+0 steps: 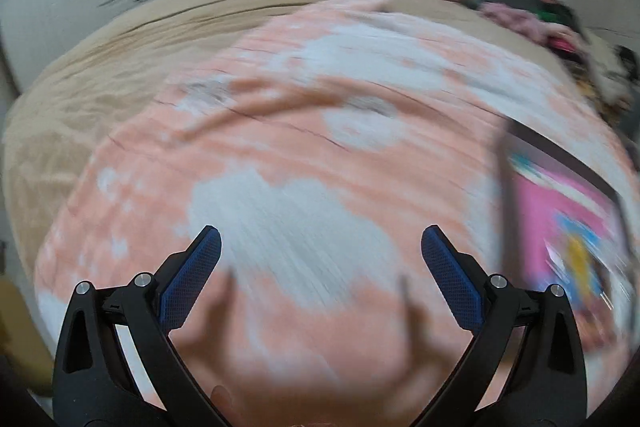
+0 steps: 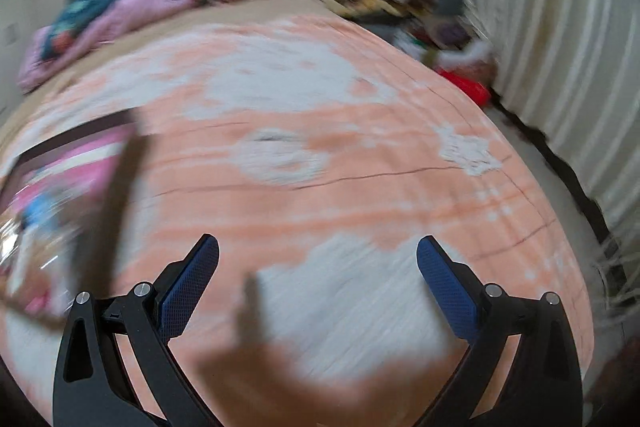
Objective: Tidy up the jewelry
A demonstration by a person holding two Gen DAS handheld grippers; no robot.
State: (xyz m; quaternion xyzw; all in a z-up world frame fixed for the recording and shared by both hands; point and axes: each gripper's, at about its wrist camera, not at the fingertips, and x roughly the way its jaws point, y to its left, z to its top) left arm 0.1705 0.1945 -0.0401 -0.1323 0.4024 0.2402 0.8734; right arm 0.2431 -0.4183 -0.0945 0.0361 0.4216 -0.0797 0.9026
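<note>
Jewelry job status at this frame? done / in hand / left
Done: nothing visibly sorted. In hand: nothing; left gripper and right gripper are both open above the blanket. Left: all of it; the box with pink lining lies between them, contents too blurred to identify.

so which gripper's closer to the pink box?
Hard to call. The pink box sits right of the left gripper and left of the right gripper, between them.
</note>
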